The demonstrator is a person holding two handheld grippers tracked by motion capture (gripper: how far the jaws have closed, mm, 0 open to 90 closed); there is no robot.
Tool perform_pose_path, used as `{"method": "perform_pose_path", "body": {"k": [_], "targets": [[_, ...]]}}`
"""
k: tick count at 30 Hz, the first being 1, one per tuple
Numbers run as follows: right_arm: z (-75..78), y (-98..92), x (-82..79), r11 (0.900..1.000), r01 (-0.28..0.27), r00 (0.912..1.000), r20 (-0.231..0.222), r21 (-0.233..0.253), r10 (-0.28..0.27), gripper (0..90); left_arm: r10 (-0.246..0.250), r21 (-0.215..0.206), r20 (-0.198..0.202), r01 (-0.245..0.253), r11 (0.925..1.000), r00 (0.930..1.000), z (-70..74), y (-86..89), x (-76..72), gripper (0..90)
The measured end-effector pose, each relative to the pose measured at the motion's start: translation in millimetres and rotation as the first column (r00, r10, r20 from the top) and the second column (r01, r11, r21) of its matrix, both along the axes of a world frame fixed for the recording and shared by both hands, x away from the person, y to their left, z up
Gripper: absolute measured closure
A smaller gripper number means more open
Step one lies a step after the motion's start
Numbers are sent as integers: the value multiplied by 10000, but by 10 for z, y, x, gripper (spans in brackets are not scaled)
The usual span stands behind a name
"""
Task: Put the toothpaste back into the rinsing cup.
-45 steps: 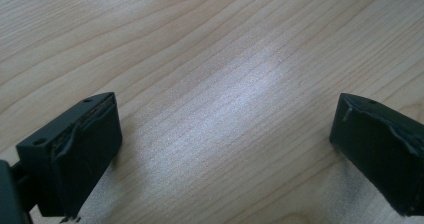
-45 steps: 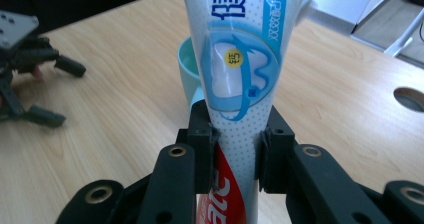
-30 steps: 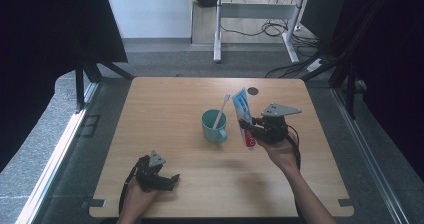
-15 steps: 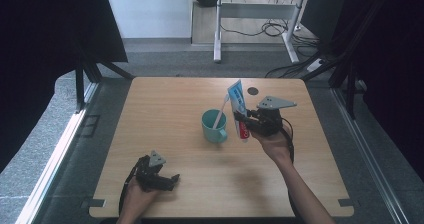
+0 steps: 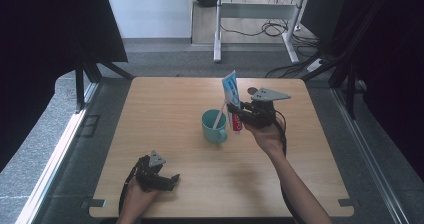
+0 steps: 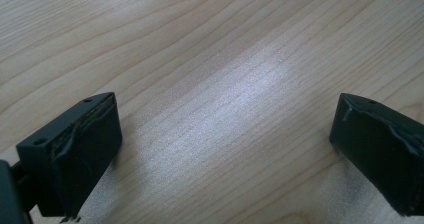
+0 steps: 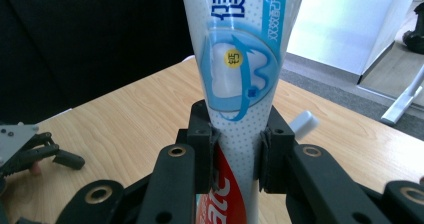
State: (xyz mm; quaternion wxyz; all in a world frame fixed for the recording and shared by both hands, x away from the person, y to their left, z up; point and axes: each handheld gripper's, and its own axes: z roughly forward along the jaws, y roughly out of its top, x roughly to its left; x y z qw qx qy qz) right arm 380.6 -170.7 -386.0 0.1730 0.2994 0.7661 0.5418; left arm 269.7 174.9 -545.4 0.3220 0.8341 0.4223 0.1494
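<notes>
Where black hand-held gripper [image 7: 235, 159] clamps, glossy flat-crimped toothpaste tube [image 7: 240, 59] tapers.

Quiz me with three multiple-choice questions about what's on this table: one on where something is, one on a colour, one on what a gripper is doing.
1. Where is the toothbrush?
A. standing in the cup
B. flat on the table
C. in the left gripper

2. What colour is the cup?
A. red
B. teal
C. yellow

3. What is the right gripper doing?
A. resting open on the table
B. gripping the cup's rim
C. clamping an upright toothpaste tube

Answers: 1 A, its handle leans out of the cup's mouth. 2 B, the high view shows a blue-green cup. 3 C, both jaws press the tube's sides.
</notes>
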Motion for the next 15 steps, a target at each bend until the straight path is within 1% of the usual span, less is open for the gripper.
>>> {"method": "perform_pose_path", "body": {"k": [5,15], "targets": [[27,63,52,10000,-6,10000,99,7,6,722,-3,0,1,3,10000,10000,0,0,0,2],[50,177,160,9999,-29,9999,108,100,28,726,-7,0,3,7,10000,10000,0,0,0,3]]}}
